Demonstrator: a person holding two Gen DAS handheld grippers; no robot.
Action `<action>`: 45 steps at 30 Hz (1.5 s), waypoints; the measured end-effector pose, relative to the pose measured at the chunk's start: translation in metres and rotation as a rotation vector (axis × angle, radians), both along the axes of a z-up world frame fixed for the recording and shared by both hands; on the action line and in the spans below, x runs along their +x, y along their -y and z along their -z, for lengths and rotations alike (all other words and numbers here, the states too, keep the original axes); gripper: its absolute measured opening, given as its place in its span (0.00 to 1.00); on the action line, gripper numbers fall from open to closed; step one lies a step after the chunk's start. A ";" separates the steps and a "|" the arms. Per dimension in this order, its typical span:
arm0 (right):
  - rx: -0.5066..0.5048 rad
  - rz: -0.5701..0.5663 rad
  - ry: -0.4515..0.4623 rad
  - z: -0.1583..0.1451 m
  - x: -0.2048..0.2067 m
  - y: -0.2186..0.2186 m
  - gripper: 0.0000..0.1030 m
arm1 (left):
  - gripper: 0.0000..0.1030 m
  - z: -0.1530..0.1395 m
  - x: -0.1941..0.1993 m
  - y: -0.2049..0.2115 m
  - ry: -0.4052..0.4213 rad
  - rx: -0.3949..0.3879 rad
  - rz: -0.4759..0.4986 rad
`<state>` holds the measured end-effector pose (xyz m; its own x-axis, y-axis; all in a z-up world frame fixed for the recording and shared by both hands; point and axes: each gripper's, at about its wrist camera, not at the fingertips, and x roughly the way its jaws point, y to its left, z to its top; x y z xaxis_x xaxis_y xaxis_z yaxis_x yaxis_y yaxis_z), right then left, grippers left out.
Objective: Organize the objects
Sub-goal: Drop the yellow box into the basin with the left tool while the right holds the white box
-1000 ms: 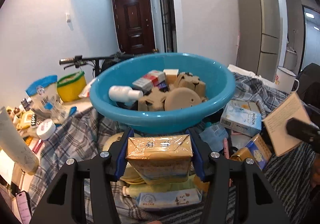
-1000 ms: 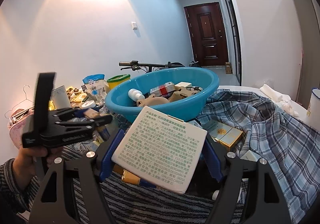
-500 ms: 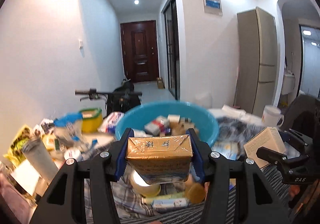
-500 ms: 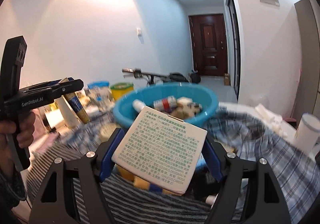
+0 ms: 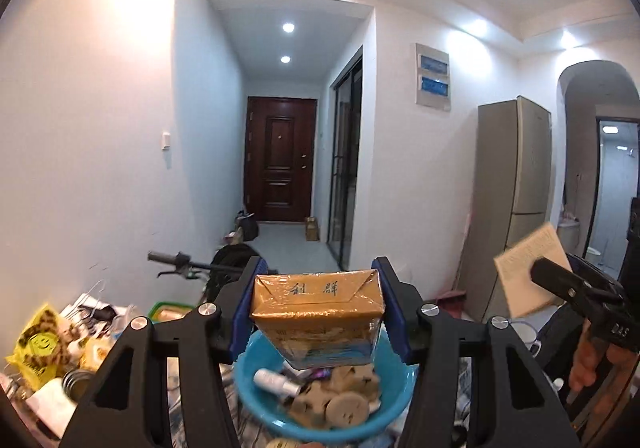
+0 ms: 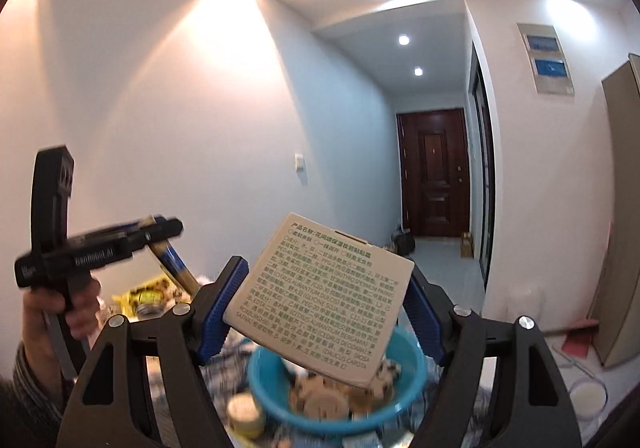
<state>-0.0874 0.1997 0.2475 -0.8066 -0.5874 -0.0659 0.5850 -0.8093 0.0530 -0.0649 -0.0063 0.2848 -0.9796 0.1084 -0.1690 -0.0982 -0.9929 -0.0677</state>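
Now we hold one thing in each hand-held gripper, both lifted above the blue basin, which sits low in the two views. Our left hand-held gripper is clamped on a gold box wrapped in clear film; the blue pads press on its two sides. Our right hand-held gripper is clamped on a flat white box with green print, held tilted on its corner between the pads. The basin already carries a small white bottle and some tan round pieces, so we judge the step in hand is carrying both boxes to be put in with them. The next move, we think, calls for bringing each box over the open part of the basin, lowering it near the contents, then opening the jaws one side at a time, so the boxes do not hit each other or slide over the rim onto the cluttered surface.
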 end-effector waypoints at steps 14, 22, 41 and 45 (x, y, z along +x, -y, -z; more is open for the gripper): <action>-0.090 0.027 0.056 0.022 -0.091 0.055 0.72 | 0.55 0.068 -0.098 -0.003 0.078 -0.047 -0.105; -0.047 -0.003 0.095 0.067 -0.109 0.067 0.72 | 0.55 0.109 -0.132 0.015 0.184 0.045 -0.022; 0.047 0.015 0.147 0.087 -0.145 0.074 0.72 | 0.55 0.135 -0.153 0.015 0.261 0.005 -0.031; 0.057 0.016 0.144 0.087 -0.146 0.077 0.72 | 0.55 0.133 -0.151 0.016 0.254 -0.017 -0.061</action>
